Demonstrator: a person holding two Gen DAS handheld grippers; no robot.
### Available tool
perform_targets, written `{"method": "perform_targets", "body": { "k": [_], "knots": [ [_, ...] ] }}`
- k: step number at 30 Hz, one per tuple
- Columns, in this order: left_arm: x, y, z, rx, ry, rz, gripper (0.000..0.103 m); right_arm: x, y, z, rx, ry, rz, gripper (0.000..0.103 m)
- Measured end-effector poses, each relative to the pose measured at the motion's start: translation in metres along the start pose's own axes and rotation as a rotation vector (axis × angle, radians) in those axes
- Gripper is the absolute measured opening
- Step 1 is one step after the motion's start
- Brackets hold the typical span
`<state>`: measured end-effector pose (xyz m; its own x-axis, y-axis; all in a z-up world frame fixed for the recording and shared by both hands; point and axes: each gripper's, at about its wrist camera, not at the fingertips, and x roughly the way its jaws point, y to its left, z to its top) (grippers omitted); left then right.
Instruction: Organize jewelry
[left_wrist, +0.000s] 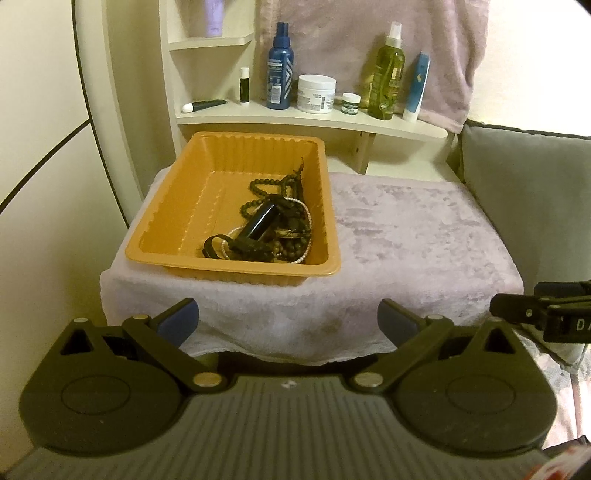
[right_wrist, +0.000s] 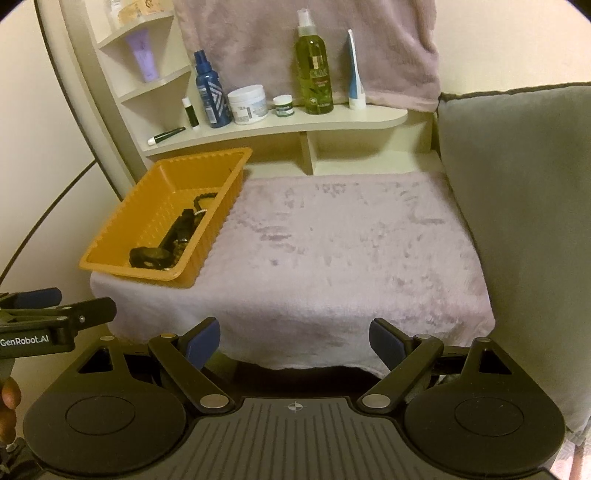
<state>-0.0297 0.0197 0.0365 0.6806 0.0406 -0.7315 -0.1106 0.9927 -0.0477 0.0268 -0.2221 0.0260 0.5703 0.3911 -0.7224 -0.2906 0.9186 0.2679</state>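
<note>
An orange plastic tray sits on the left part of a pale fluffy cloth. Its right half holds a tangled pile of jewelry: dark bead strings, a white pearl strand and a black band or watch. My left gripper stands open before the cloth's near edge, short of the tray, with nothing between its fingers. My right gripper is open too, at the cloth's near edge to the right of the tray, empty.
A cream shelf behind the cloth carries bottles, jars and tubes. A grey cushion borders the right side. A pink towel hangs behind. A hand shows at the left edge.
</note>
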Motion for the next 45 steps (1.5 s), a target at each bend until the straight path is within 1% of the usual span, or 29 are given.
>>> {"method": "perform_targets", "body": {
  "k": [9,22,45],
  "knots": [
    [-0.0037,-0.0020,-0.0015,-0.001,-0.015,-0.013,0.102,-0.0036,0.0061,0.0010,-0.015,-0.011,0.005,0.087],
    [-0.0051,-0.0035,-0.0004,0.003,-0.022,-0.024,0.102,-0.0051,0.0045,0.0041,-0.023,-0.016,0.003,0.088],
    [-0.0056,-0.0036,-0.0014,0.003,-0.029,-0.022,0.102,-0.0040,0.0035,0.0043,-0.018,-0.019,0.004,0.088]
  ]
}}
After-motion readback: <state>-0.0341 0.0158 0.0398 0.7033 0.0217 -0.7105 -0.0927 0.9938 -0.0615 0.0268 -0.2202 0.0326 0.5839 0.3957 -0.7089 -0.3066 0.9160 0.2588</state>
